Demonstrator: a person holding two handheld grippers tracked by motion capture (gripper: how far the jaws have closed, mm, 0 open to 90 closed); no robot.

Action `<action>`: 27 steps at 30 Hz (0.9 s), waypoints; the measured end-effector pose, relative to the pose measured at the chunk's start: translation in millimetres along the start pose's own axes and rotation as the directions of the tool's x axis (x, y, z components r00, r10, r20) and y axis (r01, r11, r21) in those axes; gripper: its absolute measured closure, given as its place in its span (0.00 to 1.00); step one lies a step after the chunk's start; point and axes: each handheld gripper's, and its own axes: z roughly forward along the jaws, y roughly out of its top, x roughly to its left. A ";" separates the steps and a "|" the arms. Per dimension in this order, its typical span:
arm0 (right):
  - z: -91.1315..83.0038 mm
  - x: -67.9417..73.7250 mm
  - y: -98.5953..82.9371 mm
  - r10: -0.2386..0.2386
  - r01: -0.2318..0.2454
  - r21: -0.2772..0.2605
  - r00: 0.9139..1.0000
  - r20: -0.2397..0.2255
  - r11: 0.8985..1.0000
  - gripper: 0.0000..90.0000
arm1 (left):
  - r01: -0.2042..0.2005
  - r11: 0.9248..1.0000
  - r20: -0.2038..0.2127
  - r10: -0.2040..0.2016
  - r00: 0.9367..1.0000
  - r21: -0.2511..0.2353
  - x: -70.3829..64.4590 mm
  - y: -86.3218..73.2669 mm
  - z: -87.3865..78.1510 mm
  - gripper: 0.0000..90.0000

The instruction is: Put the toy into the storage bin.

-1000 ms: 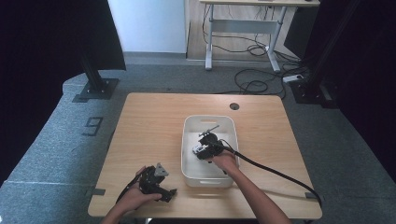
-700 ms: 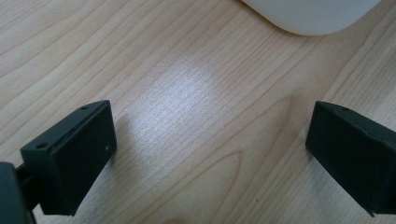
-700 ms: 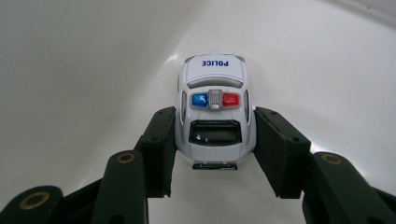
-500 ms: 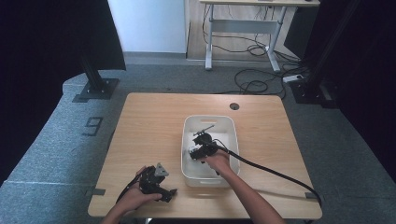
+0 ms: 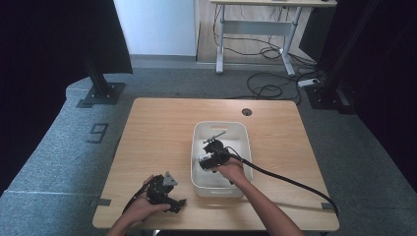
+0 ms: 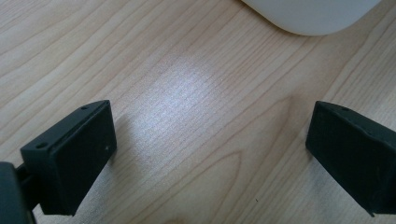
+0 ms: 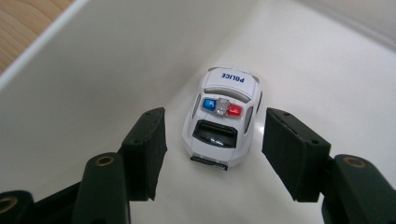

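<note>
Item: small white plastic police car with blue and red roof lights, on the floor of the white plastic bin, between my right tool's wide-open jaws, untouched. My left tool, jaws wide, rests over the bare light-wood worktop; the bin's corner is cut off there.

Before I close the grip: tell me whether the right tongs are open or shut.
Open. In the right gripper view the right tongs straddle the toy police car, which sits on the white bin floor, with gaps either side.
</note>
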 end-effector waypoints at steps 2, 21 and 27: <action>-5.4 -3.1 -0.5 0.000 -0.001 -0.016 1.000 -0.005 1.000 0.43 | 0.001 1.000 0.002 -0.001 1.000 -0.001 0.0 0.0 0.1 0.02; -59.1 -33.3 -21.6 -0.004 0.004 -0.162 1.000 0.001 0.987 0.43 | 0.003 1.000 -0.002 -0.003 1.000 -0.001 -0.5 0.0 0.4 0.02; -71.2 -37.3 -27.6 -0.014 0.017 -0.193 1.000 0.017 0.981 0.44 | 0.004 1.000 -0.002 -0.004 1.000 -0.002 -0.6 0.0 0.5 0.02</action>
